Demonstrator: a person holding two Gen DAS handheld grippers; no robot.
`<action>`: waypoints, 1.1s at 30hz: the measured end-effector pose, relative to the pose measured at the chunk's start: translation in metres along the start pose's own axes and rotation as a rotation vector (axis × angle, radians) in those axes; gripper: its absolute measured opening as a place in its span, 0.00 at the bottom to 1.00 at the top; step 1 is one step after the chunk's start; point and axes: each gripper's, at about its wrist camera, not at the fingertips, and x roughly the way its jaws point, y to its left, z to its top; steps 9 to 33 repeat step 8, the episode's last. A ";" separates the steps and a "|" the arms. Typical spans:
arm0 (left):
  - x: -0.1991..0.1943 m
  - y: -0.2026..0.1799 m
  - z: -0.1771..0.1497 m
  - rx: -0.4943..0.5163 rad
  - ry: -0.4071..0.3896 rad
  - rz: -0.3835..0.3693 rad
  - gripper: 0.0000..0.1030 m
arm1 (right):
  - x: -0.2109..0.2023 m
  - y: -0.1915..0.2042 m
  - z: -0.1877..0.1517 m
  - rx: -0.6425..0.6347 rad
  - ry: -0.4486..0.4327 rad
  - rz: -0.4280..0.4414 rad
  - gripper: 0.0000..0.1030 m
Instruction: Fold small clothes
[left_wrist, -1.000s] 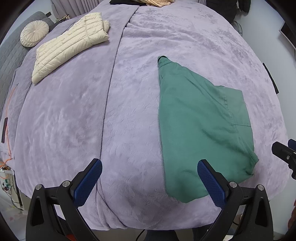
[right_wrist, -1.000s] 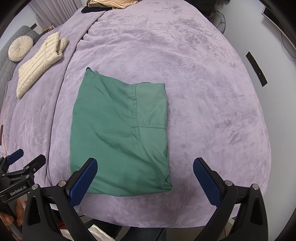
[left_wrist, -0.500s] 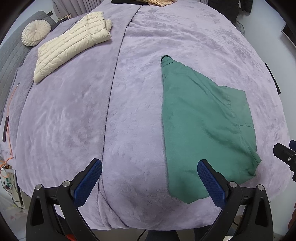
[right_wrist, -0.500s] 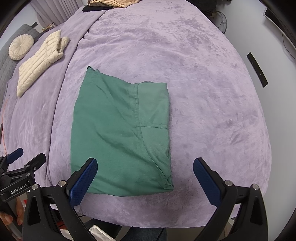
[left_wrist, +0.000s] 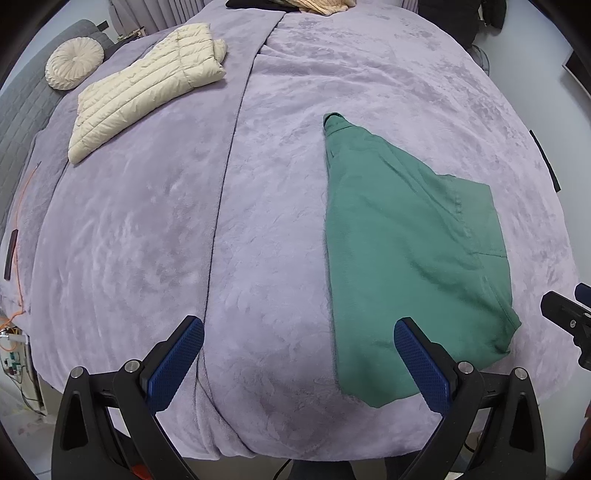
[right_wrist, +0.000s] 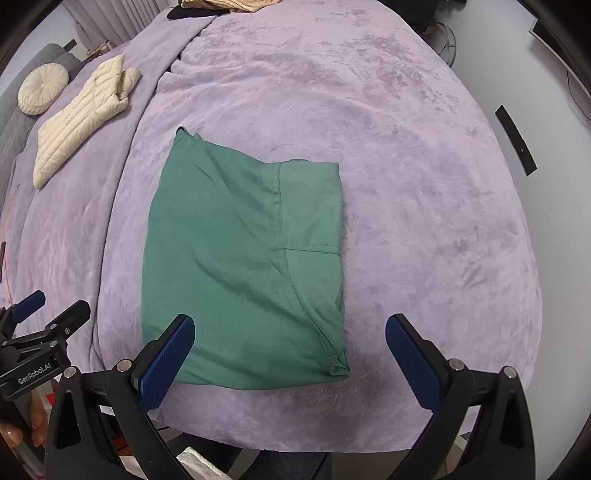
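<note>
A green garment (left_wrist: 402, 243) lies folded flat on the purple bed cover (left_wrist: 184, 221), near the front edge; it also shows in the right wrist view (right_wrist: 240, 266). My left gripper (left_wrist: 299, 362) is open and empty, held above the bed's front edge, with its right finger over the garment's near left corner. My right gripper (right_wrist: 290, 363) is open and empty, above the garment's near edge. The left gripper also shows at the left edge of the right wrist view (right_wrist: 48, 314).
A cream quilted jacket (left_wrist: 144, 88) and a round cream cushion (left_wrist: 74, 64) lie at the far left of the bed. A pile of clothes (left_wrist: 295, 3) sits at the far end. A grey headboard (left_wrist: 18, 110) is on the left.
Both grippers have drifted slightly, so the garment sits a little farther right and lower in view. Nothing was grasped or moved.
</note>
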 end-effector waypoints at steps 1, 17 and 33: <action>-0.001 0.000 0.000 0.002 -0.007 -0.003 1.00 | 0.000 0.000 0.000 -0.001 0.000 -0.001 1.00; -0.006 -0.006 0.000 0.007 -0.018 -0.017 1.00 | 0.000 -0.001 0.000 -0.001 0.000 -0.001 1.00; -0.006 -0.006 0.000 0.007 -0.018 -0.017 1.00 | 0.000 -0.001 0.000 -0.001 0.000 -0.001 1.00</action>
